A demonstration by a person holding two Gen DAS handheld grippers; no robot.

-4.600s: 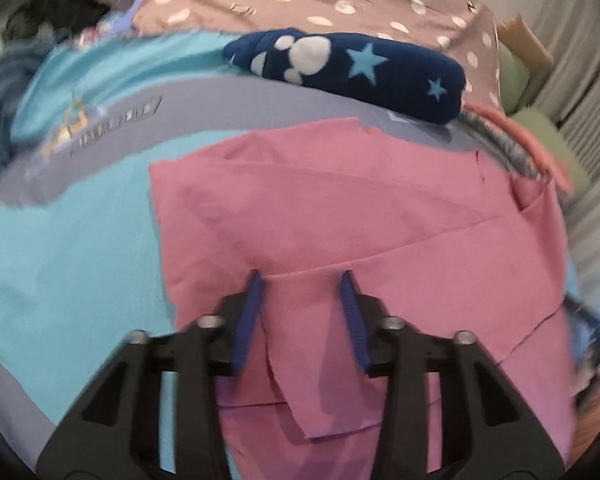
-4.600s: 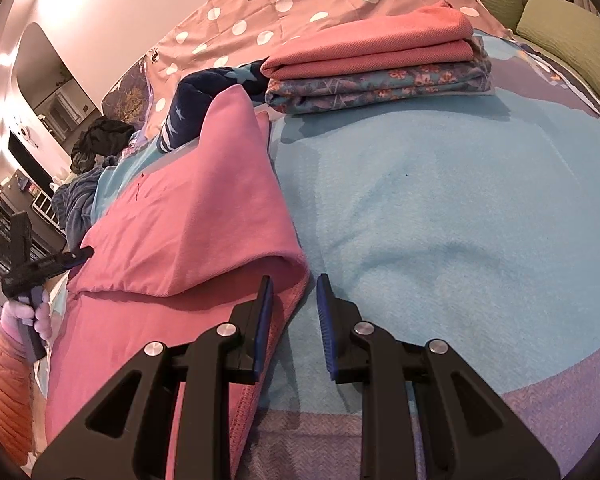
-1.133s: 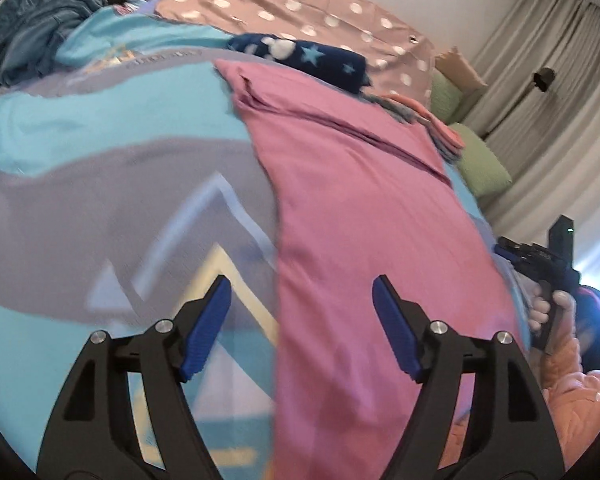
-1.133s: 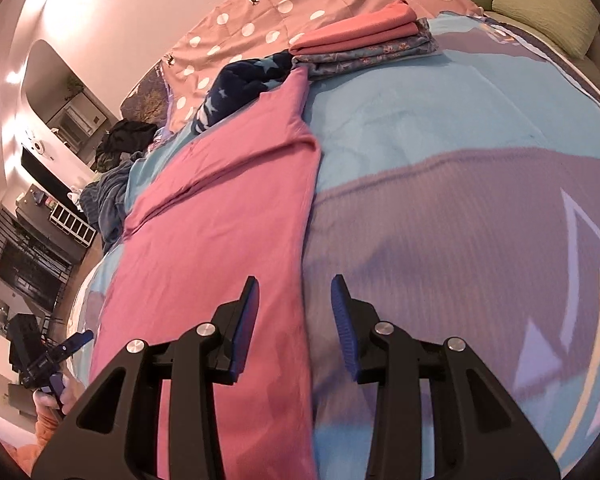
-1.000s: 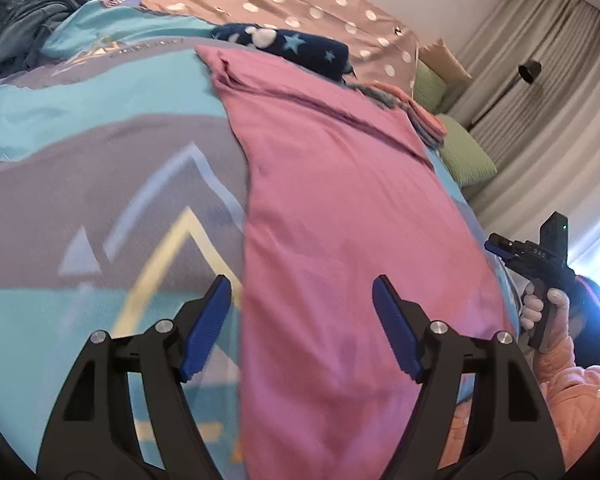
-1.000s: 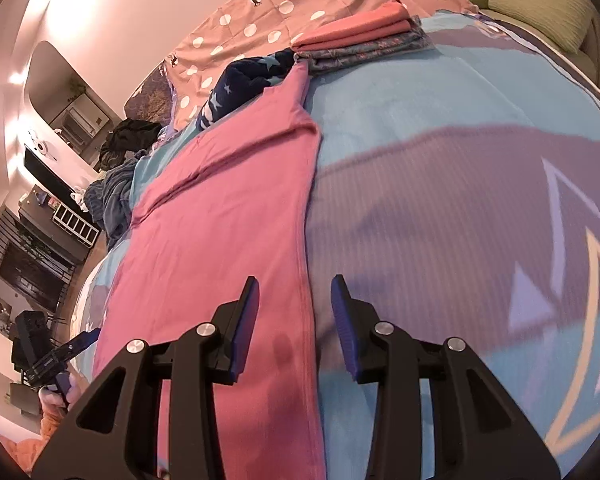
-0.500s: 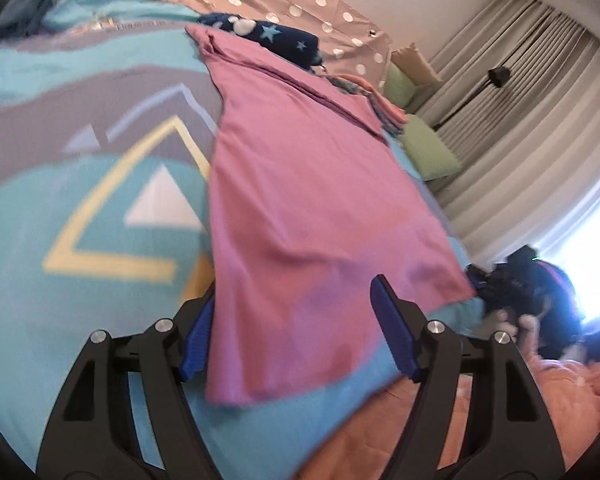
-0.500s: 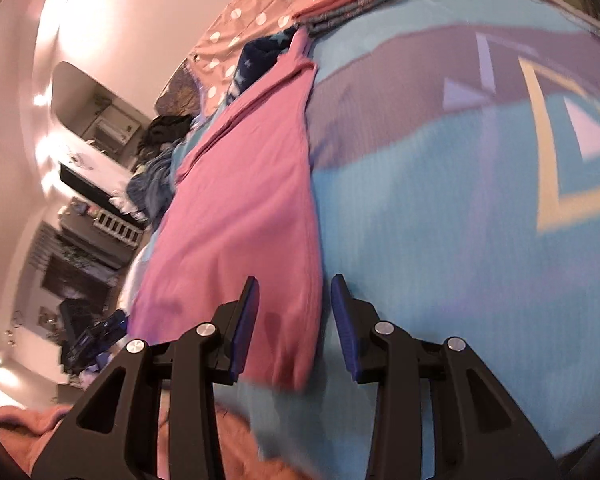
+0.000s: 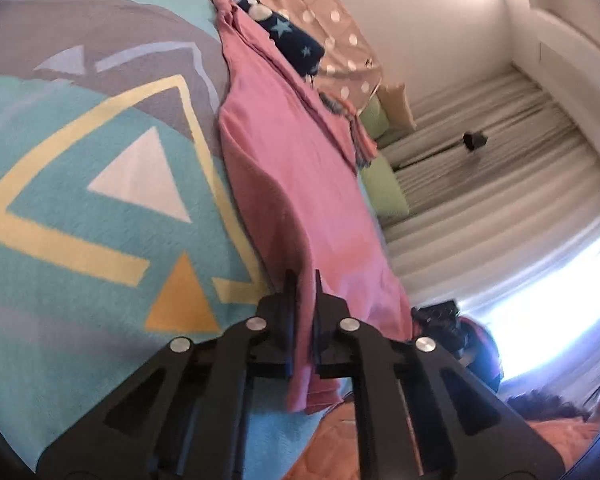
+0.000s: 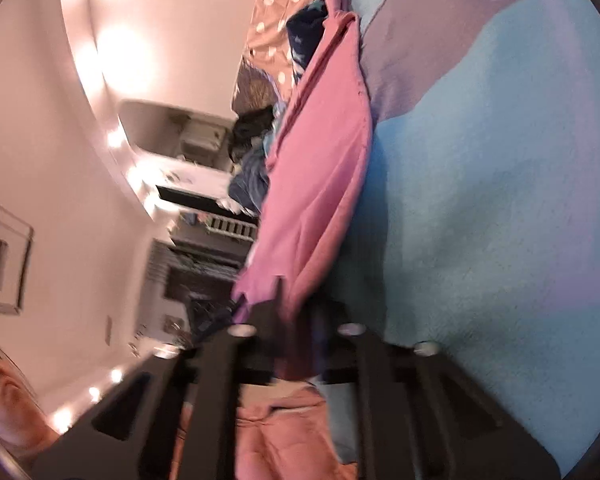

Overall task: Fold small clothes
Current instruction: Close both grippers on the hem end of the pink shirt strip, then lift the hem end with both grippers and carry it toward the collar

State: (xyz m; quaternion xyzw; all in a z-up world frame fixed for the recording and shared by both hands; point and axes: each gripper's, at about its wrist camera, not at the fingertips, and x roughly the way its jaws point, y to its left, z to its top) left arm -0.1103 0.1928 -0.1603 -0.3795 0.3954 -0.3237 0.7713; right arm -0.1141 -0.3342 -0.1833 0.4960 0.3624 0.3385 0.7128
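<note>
Already both near corners of the pink garment are pinched: the left gripper is clenched on its hem right at the fingertips, and the right gripper is clamped on the opposite corner. Ahead of both, the cloth lies as 1 long strip on the patterned blanket; the crosswise fold looks still to do. Farther off sit the star-print item and stacked clothes, probably finished. No readable writing; blanket lettering at the far edge is too blurred.

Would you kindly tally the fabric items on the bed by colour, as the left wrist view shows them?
Pink, long folded garment: 1
Navy, star-patterned cloth: 1
Green, plain pillows: 2
Brown, white-dotted cover: 1
Teal and grey, triangle-patterned blanket: 1
Total: 6
</note>
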